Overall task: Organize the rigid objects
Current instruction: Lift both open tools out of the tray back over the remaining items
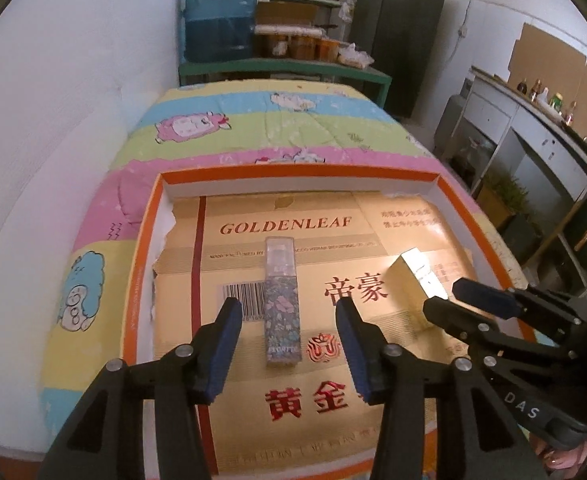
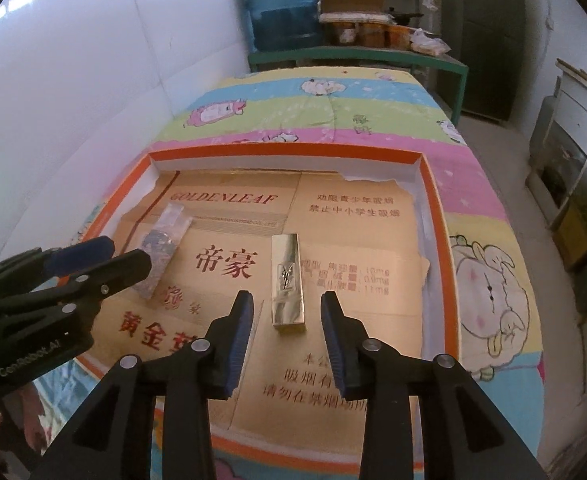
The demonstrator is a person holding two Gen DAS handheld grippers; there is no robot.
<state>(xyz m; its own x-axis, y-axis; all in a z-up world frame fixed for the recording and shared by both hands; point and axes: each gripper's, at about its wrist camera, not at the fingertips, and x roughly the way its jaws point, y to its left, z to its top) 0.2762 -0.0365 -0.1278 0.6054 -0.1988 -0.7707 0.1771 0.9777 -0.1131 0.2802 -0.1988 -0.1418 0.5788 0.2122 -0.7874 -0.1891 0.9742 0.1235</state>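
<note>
My left gripper (image 1: 289, 316) jaws stand open, floral spray bottle (image 1: 282, 300) lying flat between them. My right gripper (image 2: 287, 312) jaws open, gold box (image 2: 288, 284) just ahead, both inside the orange-rimmed tray (image 1: 293, 171).

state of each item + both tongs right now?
Floral box: lying flat on the cardboard liner, free.
Gold box: lying flat, free, apart from the floral box.
Orange tray: open, holds both boxes.
Left tongs: open, empty.
Right tongs: open, empty.
</note>
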